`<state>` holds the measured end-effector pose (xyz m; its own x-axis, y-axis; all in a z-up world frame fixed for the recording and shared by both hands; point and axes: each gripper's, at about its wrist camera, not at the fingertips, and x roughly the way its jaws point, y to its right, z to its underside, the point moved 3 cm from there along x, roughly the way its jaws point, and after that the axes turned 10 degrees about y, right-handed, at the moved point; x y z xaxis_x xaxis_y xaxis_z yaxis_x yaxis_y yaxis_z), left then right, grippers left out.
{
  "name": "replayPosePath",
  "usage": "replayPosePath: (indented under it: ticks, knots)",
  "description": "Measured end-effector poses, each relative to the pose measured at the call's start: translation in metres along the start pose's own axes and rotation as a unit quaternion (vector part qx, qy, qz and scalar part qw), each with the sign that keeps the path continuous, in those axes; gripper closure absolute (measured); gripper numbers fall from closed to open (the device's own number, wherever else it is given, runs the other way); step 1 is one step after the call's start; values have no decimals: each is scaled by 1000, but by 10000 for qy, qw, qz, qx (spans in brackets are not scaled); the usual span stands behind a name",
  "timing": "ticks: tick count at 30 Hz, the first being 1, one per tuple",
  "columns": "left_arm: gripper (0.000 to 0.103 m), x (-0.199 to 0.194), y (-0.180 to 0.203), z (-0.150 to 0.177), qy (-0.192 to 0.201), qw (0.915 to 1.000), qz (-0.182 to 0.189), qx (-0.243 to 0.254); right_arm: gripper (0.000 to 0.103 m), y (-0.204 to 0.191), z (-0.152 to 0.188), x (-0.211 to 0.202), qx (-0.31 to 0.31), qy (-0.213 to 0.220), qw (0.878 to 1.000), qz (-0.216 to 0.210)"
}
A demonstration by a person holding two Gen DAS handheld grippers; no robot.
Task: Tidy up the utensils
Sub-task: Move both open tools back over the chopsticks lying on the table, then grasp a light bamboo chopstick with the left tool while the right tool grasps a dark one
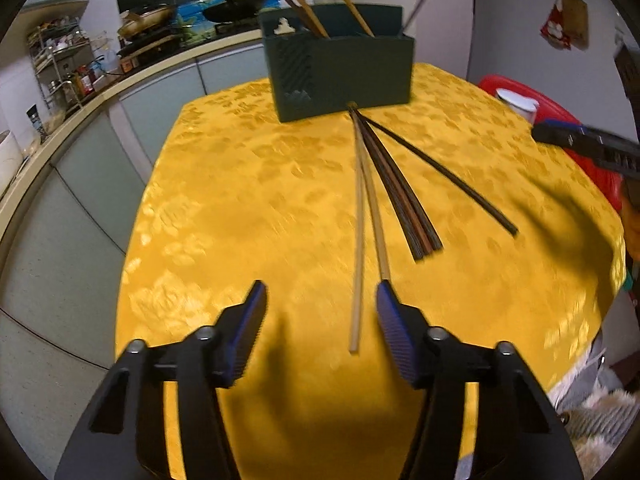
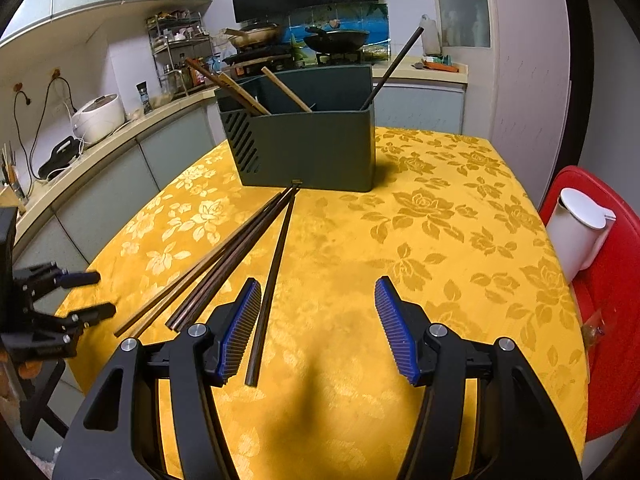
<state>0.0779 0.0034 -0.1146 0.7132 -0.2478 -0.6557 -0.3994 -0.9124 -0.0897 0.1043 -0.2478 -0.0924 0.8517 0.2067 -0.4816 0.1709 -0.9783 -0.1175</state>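
Note:
A dark green utensil holder (image 1: pixel 340 72) (image 2: pixel 308 148) stands at the far side of the yellow table, with several chopsticks leaning in it. More chopsticks fan out from its base. Two pale bamboo chopsticks (image 1: pixel 362 220) lie nearest my left gripper (image 1: pixel 320 292); one runs between its open jaws, untouched by the pads. Beside them is a bunch of dark brown chopsticks (image 1: pixel 400 196) (image 2: pixel 224 268). A single black chopstick (image 2: pixel 276 252) passes between the open jaws of my right gripper (image 2: pixel 319 284), close beside its left pad. The left gripper (image 2: pixel 90 296) also shows at the left edge of the right wrist view.
A red stool (image 2: pixel 616 280) carrying a white lidded container (image 2: pixel 580 236) stands just off the table's right side. A kitchen counter (image 2: pixel 80 160) with appliances, a spice rack and pans curves along the left and back. The yellow floral tablecloth (image 2: pixel 440 240) covers the table.

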Motion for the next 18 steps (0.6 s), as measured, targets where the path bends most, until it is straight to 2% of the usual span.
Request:
replayPosePath:
  ticks: [5,10,18]
  knots:
    - [68,5,3,12,-121,9998,110,-103,45,-2,3,-2,9,1,10000,-25]
    - [75,10,4,21,-264,9985,362,-313,47,-9,12,-1,-40,-98,9999,-96]
    - [85,9,4,23,-148,9989,281,-350,56,-32,36,10,-152,-384,9983,-408]
